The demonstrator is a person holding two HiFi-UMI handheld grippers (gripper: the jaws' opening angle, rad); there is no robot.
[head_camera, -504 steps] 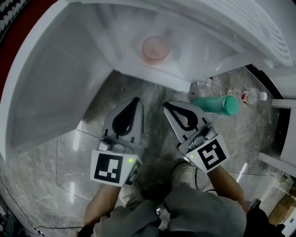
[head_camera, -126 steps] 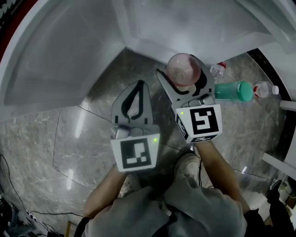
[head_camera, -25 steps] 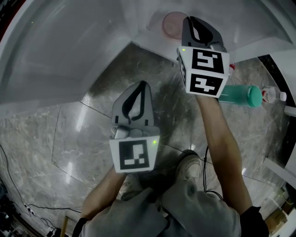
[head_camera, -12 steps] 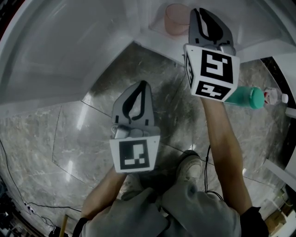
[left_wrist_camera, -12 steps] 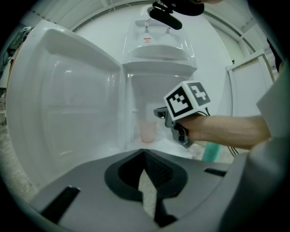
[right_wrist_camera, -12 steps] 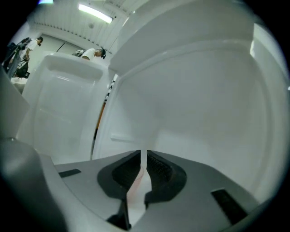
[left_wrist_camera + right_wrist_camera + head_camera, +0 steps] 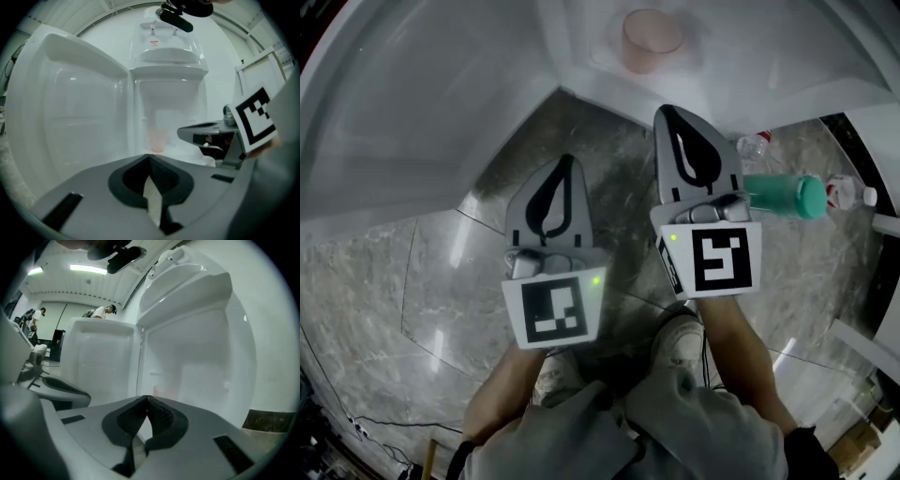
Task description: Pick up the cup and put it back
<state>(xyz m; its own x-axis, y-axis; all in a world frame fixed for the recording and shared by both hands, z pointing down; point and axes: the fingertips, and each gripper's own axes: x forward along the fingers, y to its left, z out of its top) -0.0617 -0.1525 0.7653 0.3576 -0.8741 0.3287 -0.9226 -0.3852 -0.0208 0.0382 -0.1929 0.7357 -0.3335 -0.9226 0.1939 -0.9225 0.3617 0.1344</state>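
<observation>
Fingers [image 7: 717,164] pressed together on left gripper [image 7: 568,161] and right gripper [image 7: 667,114], nothing pinched.
Cup [image 7: 651,39] is parked upright on the fridge shelf [image 7: 577,42] ahead, closer to the right one.

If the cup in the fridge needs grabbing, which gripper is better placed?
Probably right. The right gripper has its tips nearer the cup, almost in line with it; the left gripper sits further off to the side. Both are shut and empty.
</observation>
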